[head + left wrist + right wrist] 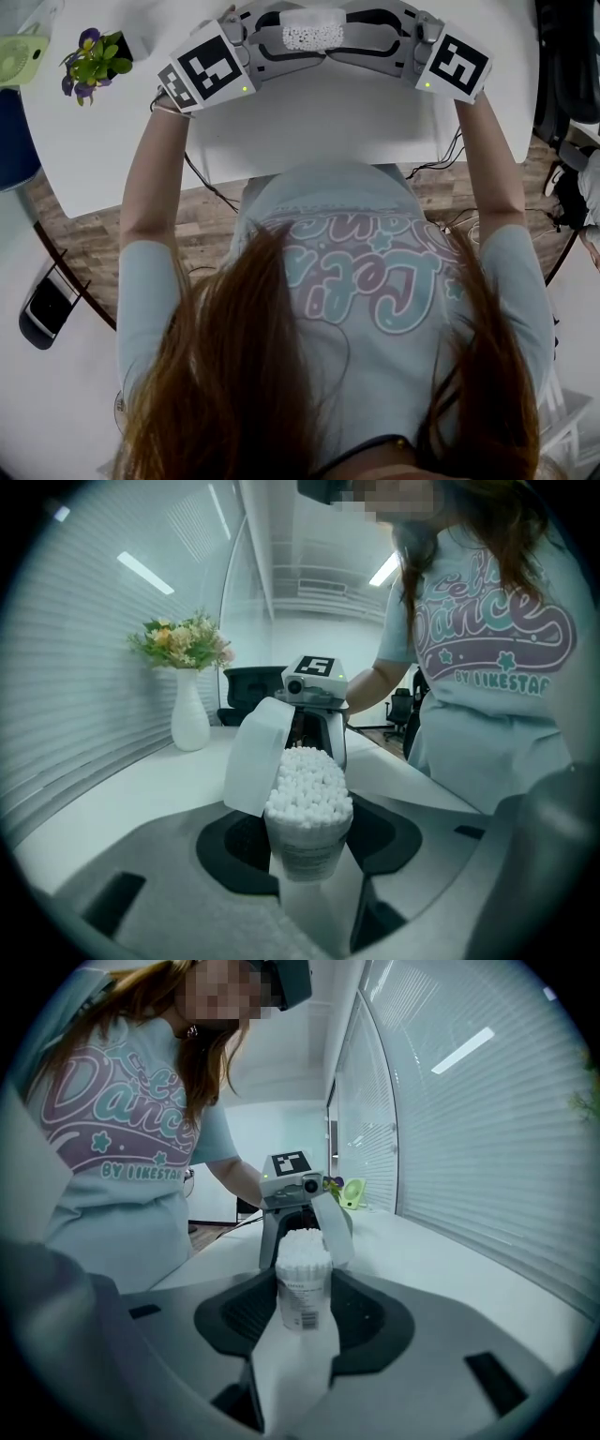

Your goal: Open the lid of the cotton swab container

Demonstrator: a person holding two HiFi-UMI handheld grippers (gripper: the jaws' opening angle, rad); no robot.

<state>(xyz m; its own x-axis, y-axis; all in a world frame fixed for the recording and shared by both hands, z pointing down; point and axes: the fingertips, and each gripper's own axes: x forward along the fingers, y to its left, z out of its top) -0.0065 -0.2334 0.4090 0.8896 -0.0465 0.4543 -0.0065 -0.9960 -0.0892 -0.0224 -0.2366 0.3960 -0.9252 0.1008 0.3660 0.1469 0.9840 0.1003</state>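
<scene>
Fingers (169, 883) of the left gripper (267, 37) and right gripper (366, 37) pinch the cotton swab container (312, 36) from opposite sides, over the white worktop (309, 122). Its smooth white flip lid (253, 752) already stands hinged open, so the opening looks done; next it should be set down level. It is a clear, labelled plastic cylinder, packed with fluffy swab tips (309, 785).

Head view steeply down, gripper views close, facing each other, sharing the cotton swab container (307, 829)

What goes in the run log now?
lid open | left claw on tub | right claw on tub | swabs showing
</scene>
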